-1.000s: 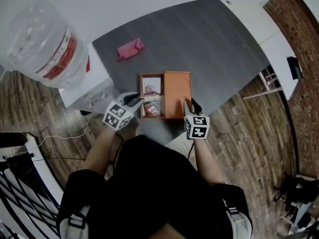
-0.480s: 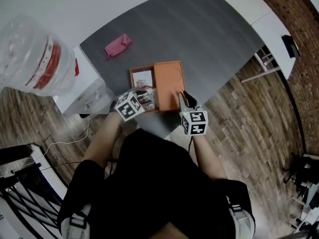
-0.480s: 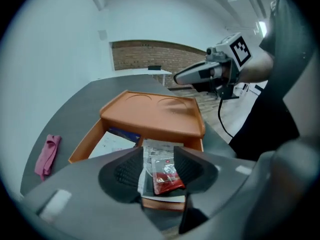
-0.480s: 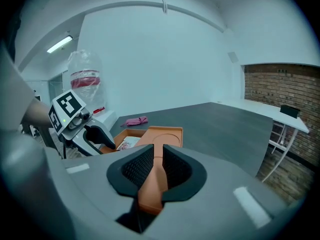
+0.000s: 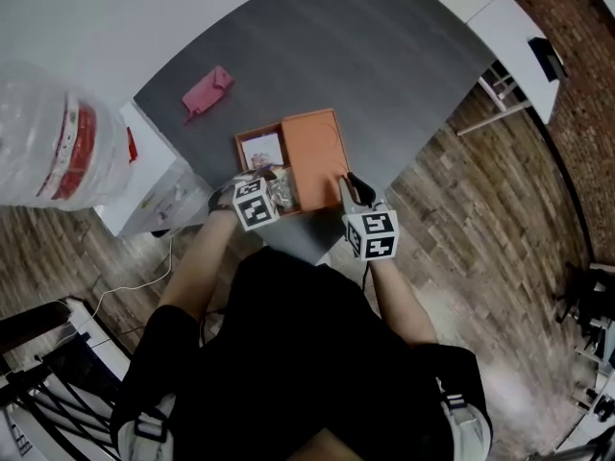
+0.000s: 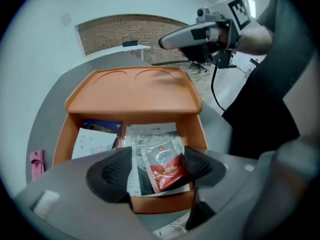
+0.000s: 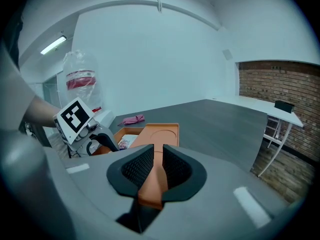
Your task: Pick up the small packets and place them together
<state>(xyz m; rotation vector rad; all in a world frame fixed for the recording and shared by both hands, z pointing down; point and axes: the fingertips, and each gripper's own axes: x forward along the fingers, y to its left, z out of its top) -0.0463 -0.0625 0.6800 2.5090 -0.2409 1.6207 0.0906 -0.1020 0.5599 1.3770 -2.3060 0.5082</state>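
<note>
A red packet lies in the orange box.
The left hand-held gripper, jaws just opened wide, straddles it; the right hand-held gripper, just closing, pinches the lid edge above the counter.

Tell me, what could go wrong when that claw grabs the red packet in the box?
The left gripper, whose jaws have just been opening wide, straddles the red packet, which lies on loose paper; it might pinch the paper too. The right gripper has just been closing on the edge of the orange lid; a tug may shift the box.
</note>
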